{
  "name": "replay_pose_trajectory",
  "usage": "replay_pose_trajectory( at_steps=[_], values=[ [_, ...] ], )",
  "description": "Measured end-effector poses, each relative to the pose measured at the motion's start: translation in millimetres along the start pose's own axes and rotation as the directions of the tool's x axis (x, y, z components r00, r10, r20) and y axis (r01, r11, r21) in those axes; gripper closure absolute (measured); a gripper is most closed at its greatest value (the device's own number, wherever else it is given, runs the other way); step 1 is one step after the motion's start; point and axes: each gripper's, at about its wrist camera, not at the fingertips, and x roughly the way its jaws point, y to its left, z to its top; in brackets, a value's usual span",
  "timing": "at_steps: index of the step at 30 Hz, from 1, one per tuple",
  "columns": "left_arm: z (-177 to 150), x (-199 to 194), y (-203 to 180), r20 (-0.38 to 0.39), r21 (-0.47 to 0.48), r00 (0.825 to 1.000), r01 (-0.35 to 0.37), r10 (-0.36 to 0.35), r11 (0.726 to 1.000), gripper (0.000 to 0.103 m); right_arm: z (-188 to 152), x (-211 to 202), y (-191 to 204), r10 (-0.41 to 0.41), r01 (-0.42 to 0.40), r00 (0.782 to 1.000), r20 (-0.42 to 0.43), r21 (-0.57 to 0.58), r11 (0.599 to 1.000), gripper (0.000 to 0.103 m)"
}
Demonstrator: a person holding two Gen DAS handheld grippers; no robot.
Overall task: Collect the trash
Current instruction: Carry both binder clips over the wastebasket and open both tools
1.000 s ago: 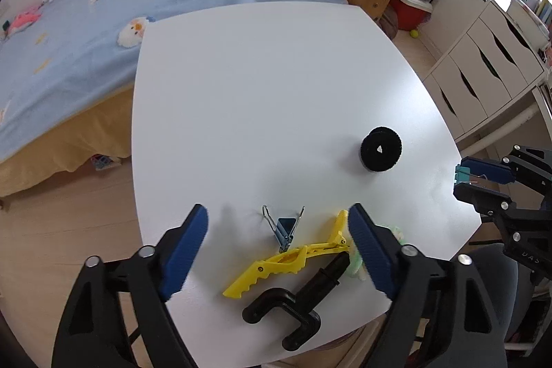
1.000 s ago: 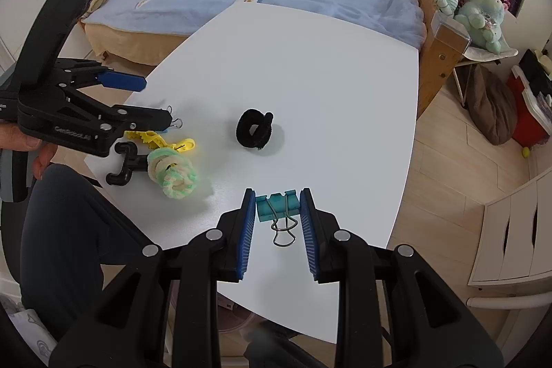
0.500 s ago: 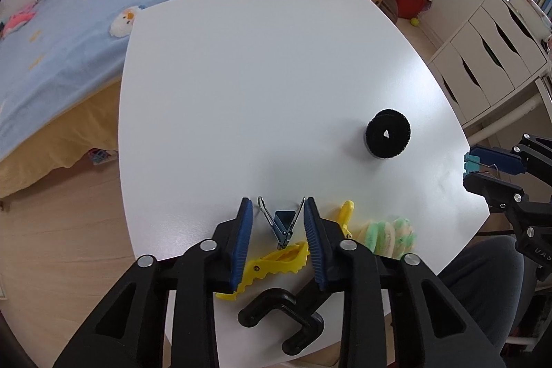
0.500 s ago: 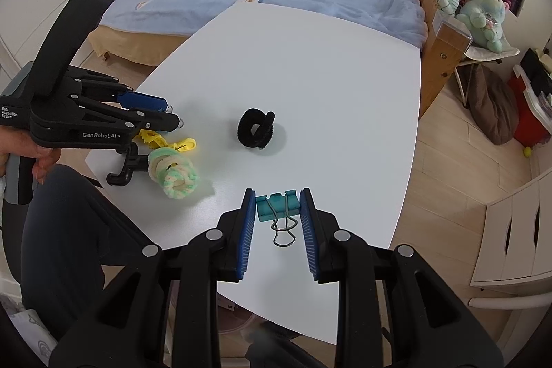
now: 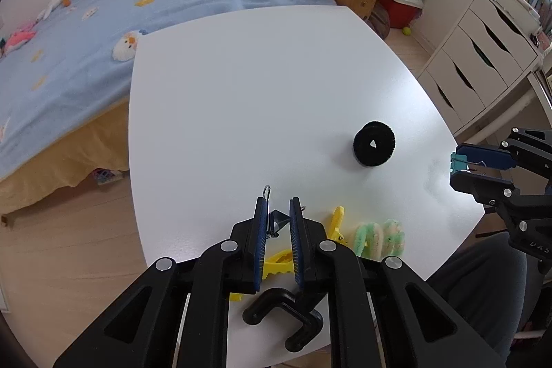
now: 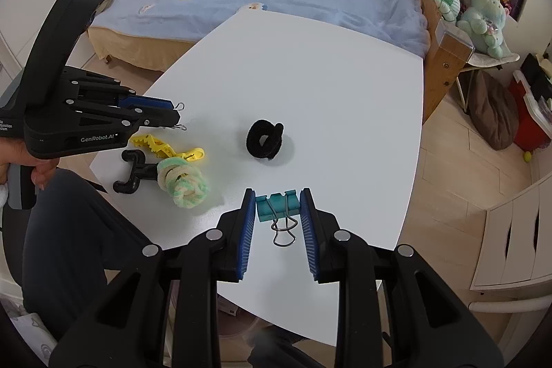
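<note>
A: Starting nearest the black scrunchie (image 6: 265, 142), what do the two hands have?

B: The right gripper (image 6: 277, 223) has its blue pads pinched on the body of a teal binder clip (image 6: 277, 206), near the table (image 5: 241, 85) edge on the sitter's side of the scrunchie; its wire loops hang free toward the camera. The left gripper (image 5: 277, 226) is narrowed onto a dark binder clip (image 5: 276, 219), off to the other side of the scrunchie and about as close to the sitter.

A: How would those clips handle?

B: Light, stiff steel, I judge, and slick on the flat faces. Holding the folded body suits them; the wire handles would swivel.

A: And what lies just past the dark clip from the scrunchie?

B: A yellow clothes peg (image 6: 165, 150), a green and cream fluffy scrunchie (image 6: 183, 180) and a black hook-shaped piece (image 6: 132, 173), bunched together at the table edge. The peg looks rigid but springy, best taken across its middle. The fluffy one is soft and will squash, so a deep pinch through one coil seems safest.

A: The black scrunchie itself?

B: It sits alone, well apart from the bunch, and looks soft and light
</note>
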Motion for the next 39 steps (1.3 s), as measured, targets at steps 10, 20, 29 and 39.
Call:
replay_pose_trajectory(
  at_steps=[10,20,29,39],
  values=[
    [-3,-21,-5,0.057,0.015,0.998,0.009,-0.01,1.0,0.09,0,-14,7,-0.003,0.003,1.0,0.029,-0.011,1.0,0.077],
    [-22,-60,-24,0.126,0.069,0.991,0.029,-0.038,0.997,0.09,-15,-41,18,-0.001,0.002,0.997,0.073,-0.019,1.0,0.077],
    [-55,-91,-38,0.18,0.1,0.981,0.055,-0.072,0.994,0.09,-37,-68,36,0.014,-0.01,0.993,0.116,-0.031,0.999,0.077],
    [-92,-107,-50,0.211,0.109,0.973,0.075,-0.097,0.991,0.09,-72,-86,66,0.066,-0.06,0.989,0.13,-0.044,0.997,0.077]
  ],
)
